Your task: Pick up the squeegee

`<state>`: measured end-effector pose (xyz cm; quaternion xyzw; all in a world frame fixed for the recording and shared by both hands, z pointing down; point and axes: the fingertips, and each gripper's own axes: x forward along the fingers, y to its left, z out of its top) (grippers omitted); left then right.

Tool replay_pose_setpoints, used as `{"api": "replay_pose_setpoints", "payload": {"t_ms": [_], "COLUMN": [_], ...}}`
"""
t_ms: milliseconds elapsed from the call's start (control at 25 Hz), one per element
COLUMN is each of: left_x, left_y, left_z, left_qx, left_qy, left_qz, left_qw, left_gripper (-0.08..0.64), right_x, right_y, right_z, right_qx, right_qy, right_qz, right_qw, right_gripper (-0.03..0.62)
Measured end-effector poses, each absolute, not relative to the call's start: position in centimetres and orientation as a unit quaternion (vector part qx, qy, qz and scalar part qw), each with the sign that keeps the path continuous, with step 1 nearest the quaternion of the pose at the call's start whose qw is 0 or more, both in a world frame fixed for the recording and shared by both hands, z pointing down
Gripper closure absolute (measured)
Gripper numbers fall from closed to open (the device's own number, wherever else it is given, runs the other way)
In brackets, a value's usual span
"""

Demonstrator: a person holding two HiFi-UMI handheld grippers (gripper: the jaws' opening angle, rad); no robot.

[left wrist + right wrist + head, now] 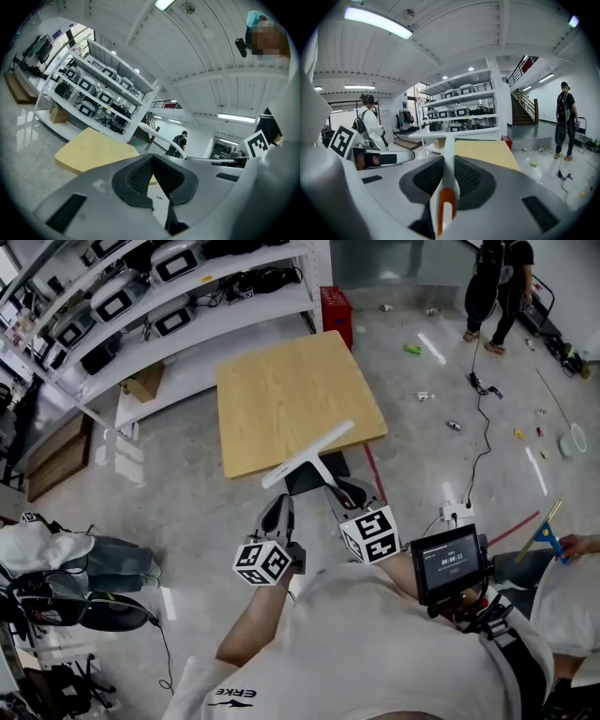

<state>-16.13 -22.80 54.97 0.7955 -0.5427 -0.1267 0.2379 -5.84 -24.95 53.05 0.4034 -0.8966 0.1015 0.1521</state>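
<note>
The squeegee (307, 454) is clamped in the right tool (449, 164), apparently lifted already; left tool (153, 164) clenched empty, a steady hold needed next.

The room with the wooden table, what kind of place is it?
Probably a workshop or equipment storeroom: white shelves hold rows of devices, and the floor is bare concrete with a loose cable and scattered bits.
</note>
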Motion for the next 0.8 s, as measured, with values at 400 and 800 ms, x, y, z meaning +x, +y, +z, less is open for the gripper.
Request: {"api": "replay_pose_setpoints", "payload": {"t_ms": [400, 800], "left_x": [-16.8, -16.1], "left_y": [-21.5, -21.2], "left_z": [54.7, 54.7], "left_qx": [0.791, 0.793], "left_qy": [-0.550, -0.550], "left_qz": [-0.129, -0.130], "left_qw": [0.233, 0.228], "left_gripper": [0.555, 0.555], "right_x": [-6.8, -6.6], "right_y": [-23.9, -23.4], "right_z": [52.7, 52.8], "right_qx": [0.391, 0.386], "right_qy": [-0.903, -0.906], "right_qz": [0.092, 0.086], "right_qw": [0.153, 0.149], "right_gripper": [0.514, 0.514]}}
